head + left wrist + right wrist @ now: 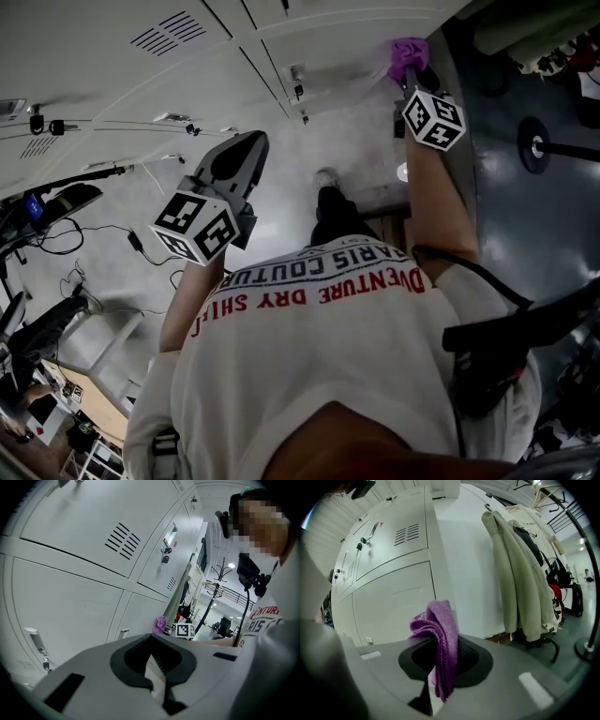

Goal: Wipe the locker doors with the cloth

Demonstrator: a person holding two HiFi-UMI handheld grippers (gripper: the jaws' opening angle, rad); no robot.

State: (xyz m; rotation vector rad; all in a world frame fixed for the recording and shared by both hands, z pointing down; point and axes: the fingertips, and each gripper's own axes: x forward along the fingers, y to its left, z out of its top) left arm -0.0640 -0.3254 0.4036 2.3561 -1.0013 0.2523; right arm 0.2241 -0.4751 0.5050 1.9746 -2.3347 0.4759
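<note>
Right hand-held gripper (443, 657): pinching purple cloth (437, 625), near locker doors (389, 597). Left hand-held gripper (151, 641): pressed together, empty. Coats (520, 573) hang beside the locker doors.

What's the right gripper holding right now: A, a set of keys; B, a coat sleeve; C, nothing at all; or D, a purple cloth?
D: the right gripper view shows the purple cloth pinched between the jaws of the right gripper, with its folds sticking up above them, in front of the locker doors.
</note>
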